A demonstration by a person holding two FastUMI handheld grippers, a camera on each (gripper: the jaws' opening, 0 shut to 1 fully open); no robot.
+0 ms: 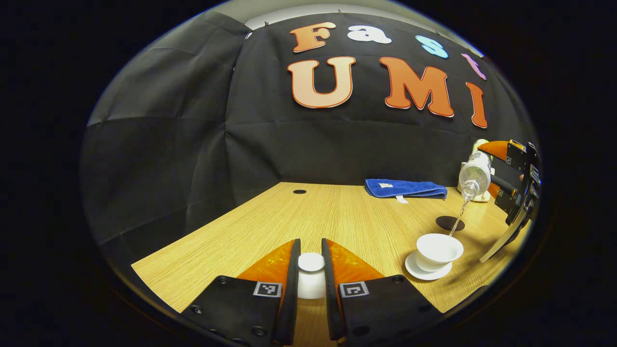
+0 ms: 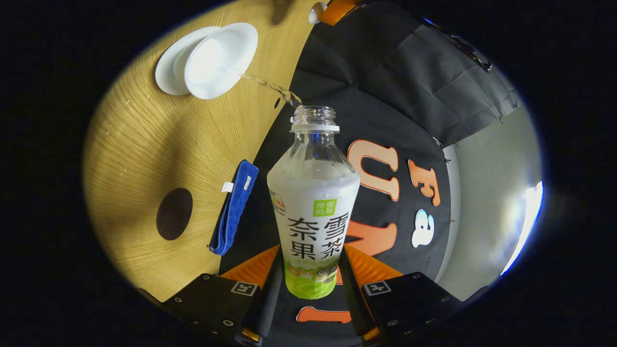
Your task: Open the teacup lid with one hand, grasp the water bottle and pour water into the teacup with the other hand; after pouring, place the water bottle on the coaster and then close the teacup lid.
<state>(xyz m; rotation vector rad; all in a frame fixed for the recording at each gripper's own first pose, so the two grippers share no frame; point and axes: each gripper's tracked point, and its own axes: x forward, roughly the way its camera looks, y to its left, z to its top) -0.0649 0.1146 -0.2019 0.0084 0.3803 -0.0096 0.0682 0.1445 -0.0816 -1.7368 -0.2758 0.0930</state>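
Observation:
In the left gripper view, my left gripper (image 1: 311, 270) is shut on the white teacup lid (image 1: 311, 262), held above the table to the left of the cup. The open white teacup (image 1: 438, 248) stands on its saucer (image 1: 426, 272). My right gripper (image 2: 311, 284) is shut on the capless water bottle (image 2: 313, 202), tipped over so that a thin stream of water runs from its mouth into the teacup (image 2: 219, 60). From the left gripper view the tilted bottle (image 1: 475, 176) hangs above and to the right of the cup. The dark round coaster (image 1: 449, 223) lies just behind the cup.
A folded blue cloth (image 1: 405, 189) lies at the back of the wooden table (image 1: 289, 226), also seen as the blue cloth (image 2: 234, 209) beside the coaster (image 2: 174, 213). A small hole (image 1: 299, 192) sits near the table's far edge. Black cloth walls enclose the booth.

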